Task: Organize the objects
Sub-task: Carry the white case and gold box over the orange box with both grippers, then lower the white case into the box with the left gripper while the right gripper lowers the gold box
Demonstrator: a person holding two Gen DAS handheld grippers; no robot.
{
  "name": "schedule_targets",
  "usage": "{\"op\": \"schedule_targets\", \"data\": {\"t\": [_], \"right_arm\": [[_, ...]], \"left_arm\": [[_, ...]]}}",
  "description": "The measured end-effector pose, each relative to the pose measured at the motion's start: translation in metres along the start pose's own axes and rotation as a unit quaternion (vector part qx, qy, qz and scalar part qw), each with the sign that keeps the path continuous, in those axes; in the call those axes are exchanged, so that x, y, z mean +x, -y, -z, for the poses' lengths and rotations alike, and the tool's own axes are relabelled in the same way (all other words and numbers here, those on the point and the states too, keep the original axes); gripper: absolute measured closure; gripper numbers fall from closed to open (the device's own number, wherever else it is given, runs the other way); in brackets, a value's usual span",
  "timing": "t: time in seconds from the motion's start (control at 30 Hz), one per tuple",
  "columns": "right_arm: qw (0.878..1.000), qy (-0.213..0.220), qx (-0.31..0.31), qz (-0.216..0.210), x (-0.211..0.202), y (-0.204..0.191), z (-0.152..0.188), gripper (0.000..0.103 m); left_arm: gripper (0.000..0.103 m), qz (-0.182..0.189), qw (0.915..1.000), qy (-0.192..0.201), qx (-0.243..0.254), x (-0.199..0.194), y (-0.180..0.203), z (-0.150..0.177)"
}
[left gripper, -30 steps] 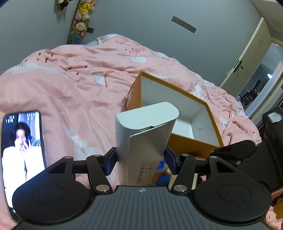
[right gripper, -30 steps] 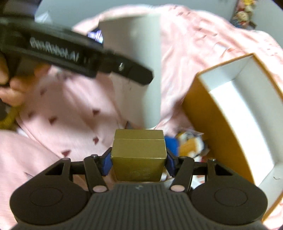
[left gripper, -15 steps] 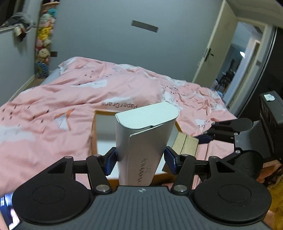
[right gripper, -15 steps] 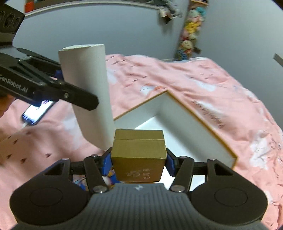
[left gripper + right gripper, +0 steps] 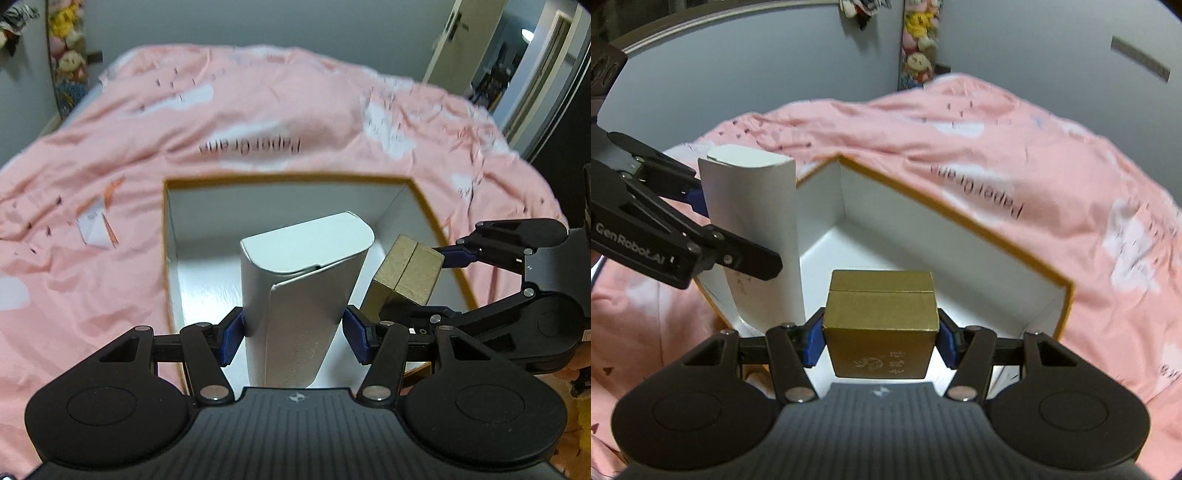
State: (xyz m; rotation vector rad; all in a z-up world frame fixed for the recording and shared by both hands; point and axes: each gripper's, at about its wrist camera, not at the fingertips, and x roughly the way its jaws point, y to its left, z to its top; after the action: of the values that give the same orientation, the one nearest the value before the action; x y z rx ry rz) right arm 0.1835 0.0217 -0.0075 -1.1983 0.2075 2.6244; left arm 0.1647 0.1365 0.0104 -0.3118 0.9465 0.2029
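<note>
Fig.: both tools over the open storage box (image 5: 424, 206) on the bed (image 5: 110, 155). Left tool (image 5: 293, 328) is gripping a tall white carton (image 5: 303, 295), upright; right tool (image 5: 881, 341) is clamping a small gold box (image 5: 882, 321). Change vs. 1 s ago: the tools were beside the storage box, w/ a phone and a small toy in view; now both loads are hanging above its white interior, carton left, gold box just beside it on the right, apparently not touching. Meaning: carry phase looks done; lowering and release probably coming next. Storage box appears otherwise unfilled, so approx. early in the tidying.
</note>
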Motion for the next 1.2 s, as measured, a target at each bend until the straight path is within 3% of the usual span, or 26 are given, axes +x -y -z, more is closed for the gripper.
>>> {"op": "schedule_targets", "data": {"t": [0.13,0.37,0.57,1.2], "right_arm": [[1.0,-0.021,0.017,-0.013,0.025,0.013,0.005,0.043],[0.998,-0.037,0.042,-0.039,0.035,0.024,0.012,0.043],[0.995,-0.046,0.065,-0.053,0.055,0.03,0.012,0.043],[0.99,-0.11,0.084,-0.027,0.08,0.029,0.019,0.043]], "left_arm": [[0.037,0.002,0.9994,-0.034,0.008,0.017,0.001,-0.001],[0.037,-0.003,0.9956,-0.092,0.021,0.049,0.002,-0.004],[0.037,0.002,0.9947,-0.103,0.001,0.061,-0.009,-0.012],[0.036,-0.102,0.9864,-0.127,0.018,0.111,-0.001,-0.015]]}}
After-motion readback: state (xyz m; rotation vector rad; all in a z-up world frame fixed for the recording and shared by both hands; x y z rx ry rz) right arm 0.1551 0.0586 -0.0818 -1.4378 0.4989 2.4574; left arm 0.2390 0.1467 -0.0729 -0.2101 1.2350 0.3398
